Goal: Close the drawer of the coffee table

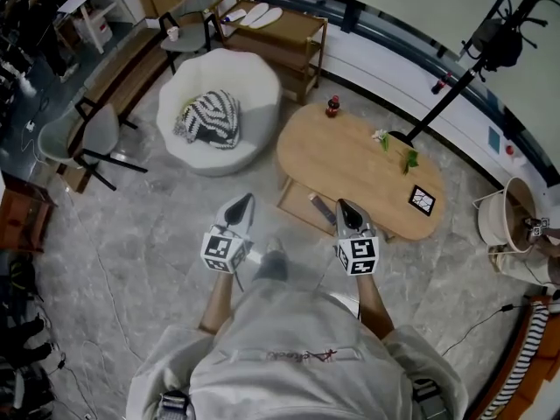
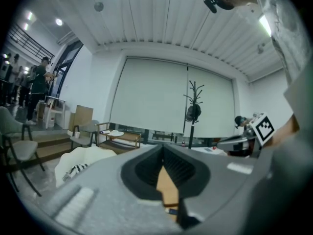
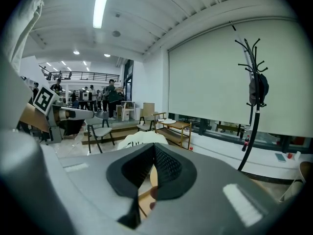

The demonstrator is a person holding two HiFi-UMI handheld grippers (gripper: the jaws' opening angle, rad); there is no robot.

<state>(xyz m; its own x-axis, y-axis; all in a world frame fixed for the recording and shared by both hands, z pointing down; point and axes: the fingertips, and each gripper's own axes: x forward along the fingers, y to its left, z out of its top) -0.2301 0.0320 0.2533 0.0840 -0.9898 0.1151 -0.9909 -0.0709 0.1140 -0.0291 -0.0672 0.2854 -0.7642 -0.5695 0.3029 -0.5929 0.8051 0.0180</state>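
The person is standing at the near side of the coffee table [image 1: 372,182], holding both grippers out in front. The left gripper [image 1: 244,203] is pinching tight shut with nothing in it. The right gripper [image 1: 344,208] is doing the same: jaws squeezed together, nothing held. Both are pointing at the table, w/ the left one over bare floor and the right one lying over the near table edge in the head view.

The drawer [image 1: 295,201] is sticking out from under the near left side of the table, so it is not closed yet. A dark thing [image 1: 321,210] is lying inside it (I can't tell what it is).

I think the next job is getting the closed tips onto the drawer front and pushing it toward the far side.

What could go wrong:
- Pushing w/ one gripper at one corner could be turning the drawer crooked, so it is jamming halfway.
- The thin closed tips could be sliding off the front, esp. if they are coming in at a slant.
- A hard shove could be shaking the table, and the bottle [image 1: 332,106] at the far edge could be tipping over.
- If the dark thing is poking up, it could be catching under the tabletop.
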